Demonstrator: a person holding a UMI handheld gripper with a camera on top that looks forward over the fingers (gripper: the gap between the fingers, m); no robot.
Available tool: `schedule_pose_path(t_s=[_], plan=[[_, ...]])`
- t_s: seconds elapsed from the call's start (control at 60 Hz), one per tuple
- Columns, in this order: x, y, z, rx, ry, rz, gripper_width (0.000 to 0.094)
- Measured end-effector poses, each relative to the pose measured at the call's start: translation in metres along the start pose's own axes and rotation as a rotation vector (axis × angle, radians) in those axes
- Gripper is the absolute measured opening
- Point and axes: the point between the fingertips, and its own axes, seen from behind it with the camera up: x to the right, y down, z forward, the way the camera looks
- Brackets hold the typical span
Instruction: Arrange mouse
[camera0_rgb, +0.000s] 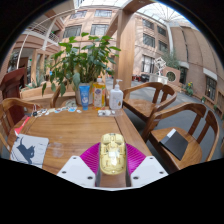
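"Wooden surface (85, 130), then. Where does the mouse sit on it?"

"It doesn't sit there. The mouse (112, 152), pale yellow-green and see-through, is clamped in the hand-held gripper (112, 160) over the near edge of the surface. A magenta pad (92, 157) presses on each side of it, with no gap showing. Whether its underside touches the wood cannot be told."

"And the white fingers?"

"One finger (78, 172) shows to each side of the mouse, closed in on it."

"What stands at the far edge?"

"A leafy potted plant (80, 60) near the far left corner. In front of it stand a blue can (84, 95), a yellow bottle (99, 92) just beside it, and a white pump bottle (116, 96) next along, all close together and upright."

"Anything nearer?"

"A printed sheet of paper (28, 150) lies at the near left corner, well apart from the mouse."

"And off the surface?"

"Wooden chairs. One chair (185, 125) stands by the right edge with a dark notebook (175, 143) flat on its seat, and a second chair (150, 100) stands further along the same edge."
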Motion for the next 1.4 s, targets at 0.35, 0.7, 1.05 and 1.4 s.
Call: schedule_pose_path(t_s=[0.35, 0.7, 1.05, 1.4], plan=[[-0.202, -0.176, -0.072, 0.302, -0.286, 0.062, 0.0340], [-0.383, 0.055, -0.008, -0.130, -0.397, -0.123, 0.0378], [-0.380, 0.050, -0.052, -0.123, -0.345, -0.150, 0.0832], [-0.336, 0.006, -0.182, -0.002, -0.292, -0.128, 0.0854]])
